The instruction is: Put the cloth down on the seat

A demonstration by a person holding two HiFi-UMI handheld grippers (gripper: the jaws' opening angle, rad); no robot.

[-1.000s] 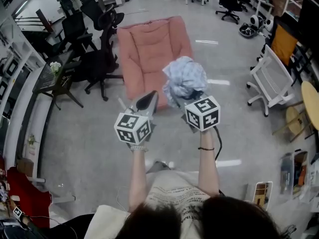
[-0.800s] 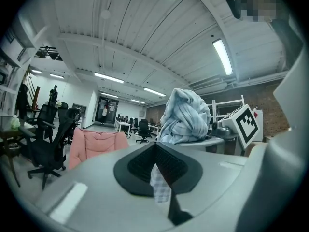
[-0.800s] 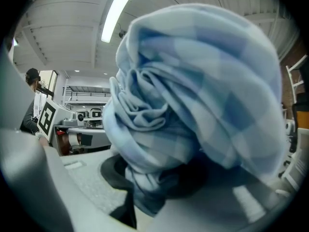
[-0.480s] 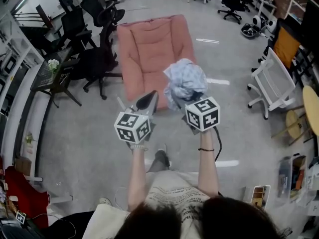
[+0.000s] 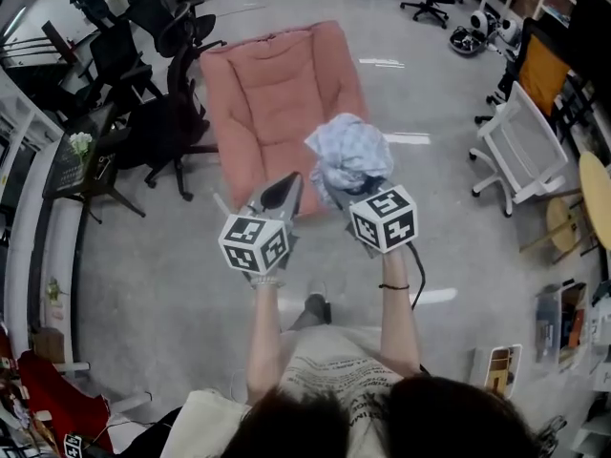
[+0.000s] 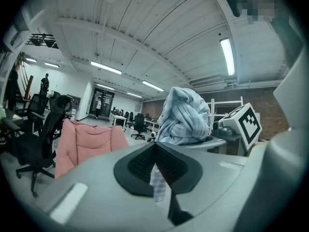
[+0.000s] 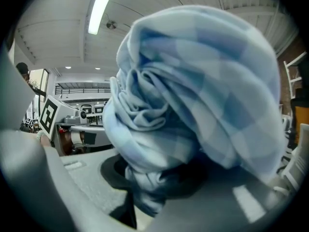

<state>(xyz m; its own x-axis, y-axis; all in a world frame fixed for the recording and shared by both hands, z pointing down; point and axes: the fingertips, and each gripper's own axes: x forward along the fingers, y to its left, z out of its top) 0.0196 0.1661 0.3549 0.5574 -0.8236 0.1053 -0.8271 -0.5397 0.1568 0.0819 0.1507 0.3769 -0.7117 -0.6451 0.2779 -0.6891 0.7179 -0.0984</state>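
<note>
Cloth up in the air, seat bare: the putting-down is not yet done

The pink seat [image 5: 277, 93] stands ahead of the person with nothing on it; the pale blue checked cloth [image 5: 351, 156] is bunched in a ball over its near edge, clear of the cushion, clamped at its base by the right gripper [image 5: 368, 197]; the left gripper [image 5: 279, 195], just beside, has its jaws closed on a thin checked strip, seemingly a corner of it; lowering and letting go remain
</note>
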